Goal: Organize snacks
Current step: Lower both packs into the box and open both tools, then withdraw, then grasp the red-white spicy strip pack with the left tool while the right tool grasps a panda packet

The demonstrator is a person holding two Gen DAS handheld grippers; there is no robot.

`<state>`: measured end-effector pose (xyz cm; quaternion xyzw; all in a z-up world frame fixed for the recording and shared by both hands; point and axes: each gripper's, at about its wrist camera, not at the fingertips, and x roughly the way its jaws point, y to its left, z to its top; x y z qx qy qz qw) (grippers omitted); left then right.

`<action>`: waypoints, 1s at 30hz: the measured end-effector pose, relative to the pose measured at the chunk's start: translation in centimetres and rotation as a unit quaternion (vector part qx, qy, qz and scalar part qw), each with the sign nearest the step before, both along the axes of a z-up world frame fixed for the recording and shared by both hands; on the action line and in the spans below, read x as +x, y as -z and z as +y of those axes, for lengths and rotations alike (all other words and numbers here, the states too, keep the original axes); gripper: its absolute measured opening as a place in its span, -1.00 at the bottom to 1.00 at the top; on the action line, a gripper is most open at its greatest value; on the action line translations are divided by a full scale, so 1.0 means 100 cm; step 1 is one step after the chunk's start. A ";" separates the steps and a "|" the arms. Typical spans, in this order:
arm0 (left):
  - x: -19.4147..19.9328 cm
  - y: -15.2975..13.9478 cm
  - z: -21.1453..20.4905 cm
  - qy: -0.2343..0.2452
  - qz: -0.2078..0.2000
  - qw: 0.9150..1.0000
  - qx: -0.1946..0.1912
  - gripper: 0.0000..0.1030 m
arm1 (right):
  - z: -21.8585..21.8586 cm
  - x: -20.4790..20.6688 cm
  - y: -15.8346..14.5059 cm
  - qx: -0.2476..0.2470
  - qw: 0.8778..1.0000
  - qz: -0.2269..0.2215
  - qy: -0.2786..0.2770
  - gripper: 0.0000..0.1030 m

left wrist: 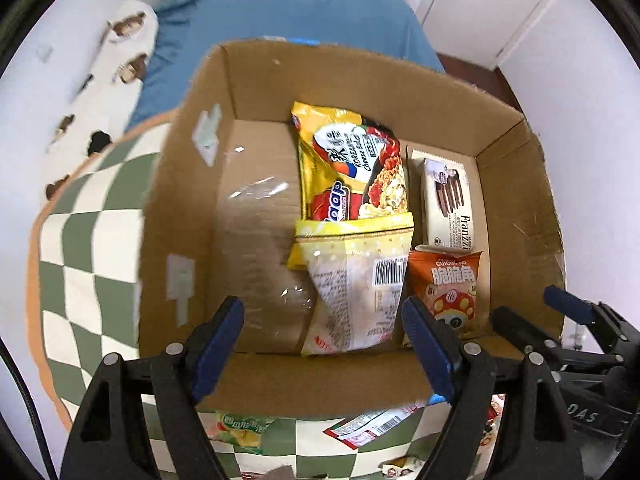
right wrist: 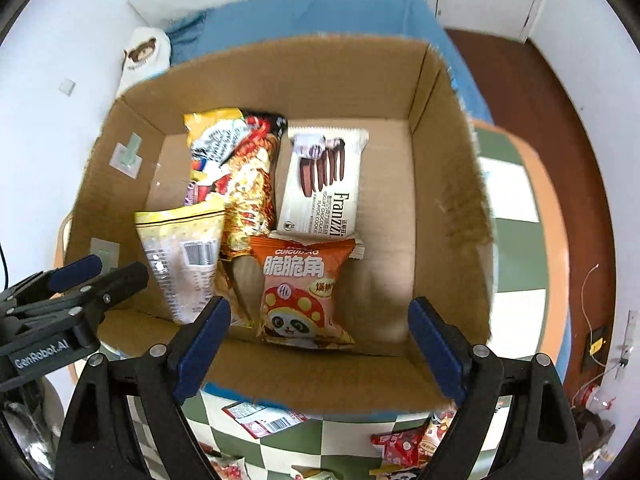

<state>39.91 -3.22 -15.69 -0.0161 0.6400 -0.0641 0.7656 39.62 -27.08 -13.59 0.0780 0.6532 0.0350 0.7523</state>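
Observation:
An open cardboard box (left wrist: 360, 76) (right wrist: 448, 184) stands on a green checked cloth. In it lie a yellow noodle packet (left wrist: 352, 164) (right wrist: 244, 176), a pale yellow bag with a barcode (left wrist: 360, 280) (right wrist: 184, 256), a white Franzzi cookie pack (left wrist: 446, 204) (right wrist: 324, 184) and an orange panda snack bag (left wrist: 450, 284) (right wrist: 300, 292). My left gripper (left wrist: 324, 344) is open and empty above the box's near wall. My right gripper (right wrist: 320, 344) is open and empty, also above the near wall. Each gripper shows at the edge of the other's view.
More snack packets lie on the checked cloth (left wrist: 88, 240) in front of the box: a green one (left wrist: 240, 430), a red-and-white one (left wrist: 368, 428) (right wrist: 264, 416), and red ones (right wrist: 404, 444). A blue blanket (left wrist: 280, 24) lies behind the box. Brown floor (right wrist: 532, 92) is at right.

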 end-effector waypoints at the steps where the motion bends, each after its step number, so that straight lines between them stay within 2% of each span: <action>1: -0.004 -0.005 0.001 -0.001 -0.008 1.000 0.002 0.56 | 0.001 -0.007 -0.008 -0.007 1.000 -0.015 -0.002 0.79; 5: -0.024 -0.023 0.002 -0.006 -0.047 0.999 0.011 0.56 | 0.005 -0.025 -0.032 -0.028 0.998 -0.059 -0.004 0.79; 9: -0.048 -0.054 0.003 -0.002 -0.093 0.995 0.020 0.56 | 0.007 -0.048 -0.058 -0.047 0.994 -0.100 -0.002 0.79; 19: -0.099 -0.111 0.003 0.002 -0.186 0.982 0.022 0.56 | 0.017 -0.101 -0.118 -0.048 0.981 -0.185 0.011 0.79; 25: -0.122 -0.129 0.002 0.007 -0.206 0.979 0.012 0.56 | 0.018 -0.127 -0.135 -0.026 0.979 -0.199 0.022 0.79; 30: -0.138 -0.118 -0.001 0.014 -0.197 0.980 0.020 0.56 | 0.007 -0.150 -0.124 -0.007 0.984 -0.172 0.035 0.79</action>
